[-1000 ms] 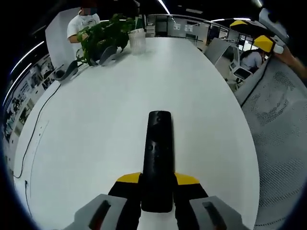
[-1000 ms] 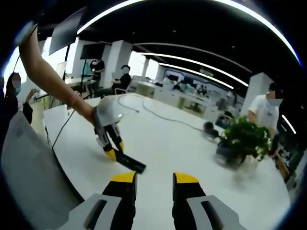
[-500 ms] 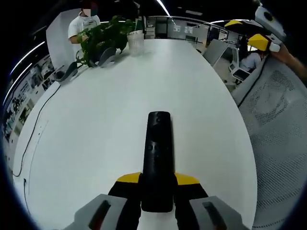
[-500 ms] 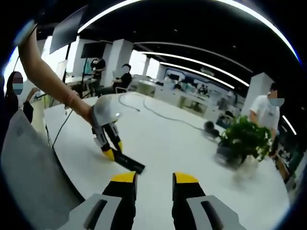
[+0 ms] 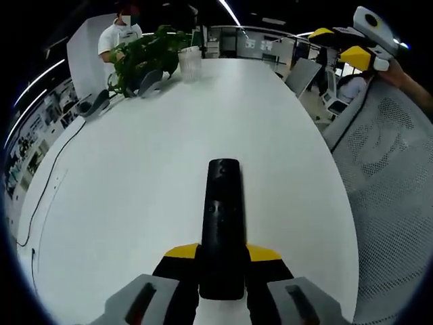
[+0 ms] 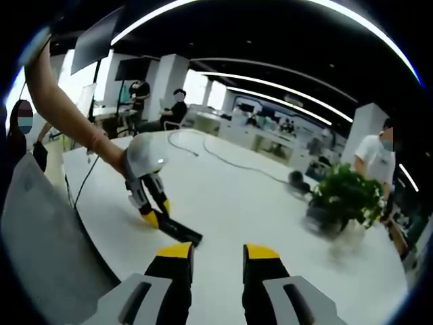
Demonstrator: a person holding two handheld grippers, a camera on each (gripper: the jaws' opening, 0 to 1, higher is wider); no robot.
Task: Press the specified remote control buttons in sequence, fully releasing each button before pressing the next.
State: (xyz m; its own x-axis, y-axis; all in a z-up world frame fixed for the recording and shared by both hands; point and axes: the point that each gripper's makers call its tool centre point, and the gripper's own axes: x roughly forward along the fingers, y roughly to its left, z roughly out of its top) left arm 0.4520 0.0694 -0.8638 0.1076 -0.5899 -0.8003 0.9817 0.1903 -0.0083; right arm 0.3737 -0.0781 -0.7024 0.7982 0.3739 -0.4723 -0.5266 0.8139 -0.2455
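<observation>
We count one remote control (image 5: 224, 223), black and slim, lying on one long white table (image 5: 149, 169); two grippers, one potted plant (image 5: 145, 51), one pale cup (image 5: 190, 59) beside it, and one dark cable (image 5: 47, 189) trailing along the table's left edge; in the right gripper view we also see the plant (image 6: 348, 196) at the far right of the table (image 6: 243, 196), and a cable (image 6: 223, 159) running across the far part of the table top.

The cup's contents we cannot tell; the plant's leaves spill over dark objects at its foot.

In the left gripper view the left gripper (image 5: 222, 261) holds the near end of the remote between its yellow-tipped jaws, which are drawn in narrow against its sides; the remote's far end points away along the table, buttons up; the right gripper view shows the same remote (image 6: 180, 231) flat on the table near its near edge, with the left gripper (image 6: 152, 217) clamped on its left end and a bare arm (image 6: 64, 108) reaching down to it.

The right gripper (image 6: 218, 256) hangs above the table, its jaws parted with a clear gap and nothing between them, apart from the remote; in the left gripper view it (image 5: 338, 47) shows up at the far right, above a mesh chair back (image 5: 385, 176).
</observation>
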